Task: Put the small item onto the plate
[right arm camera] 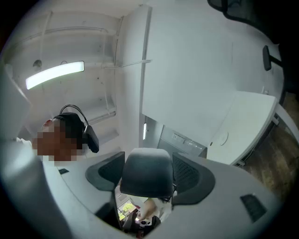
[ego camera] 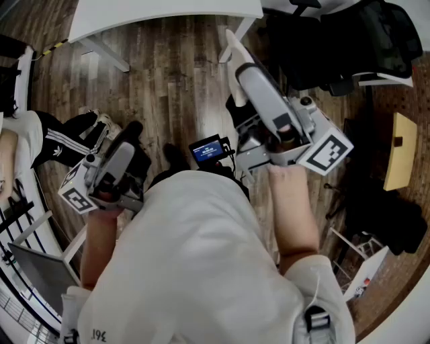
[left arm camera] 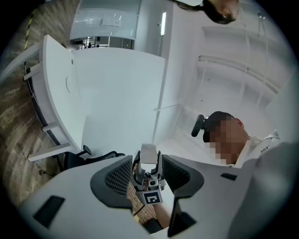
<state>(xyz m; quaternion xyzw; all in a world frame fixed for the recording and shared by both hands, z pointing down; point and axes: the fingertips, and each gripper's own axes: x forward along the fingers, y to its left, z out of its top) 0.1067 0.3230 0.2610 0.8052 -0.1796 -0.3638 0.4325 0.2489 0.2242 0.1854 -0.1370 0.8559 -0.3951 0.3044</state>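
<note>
Seen from above: a white-shirted torso, both forearms bent, a gripper in each hand. Left hand (ego camera: pixel 106 201) low by the hip. Left gripper (left arm camera: pixel 147 173) tipped upward, jaws spread wide, nothing gripped. Right hand (ego camera: pixel 287 176) higher and further forward. Right gripper (right arm camera: pixel 147 176) also tipped upward, jaws parted, nothing clamped; a dark rounded shape (right arm camera: pixel 147 170) in the gap between them. The two grippers well apart from each other.

Whereabouts of the small item and the plate: cannot tell, shown in none of the views.

Underfoot, a brown wood floor (ego camera: pixel 168 80). At the top edge, a white table (ego camera: pixel 161 17). To the upper right, a black chair (ego camera: pixel 349 47). Between the grippers, low down, a small screen (ego camera: pixel 208 149) glowing blue. At the left edge, black trousers (ego camera: pixel 64 142) with white stripes. Overhead in both gripper views, white walls and ceiling, with a bright light strip (right arm camera: pixel 53 74).
</note>
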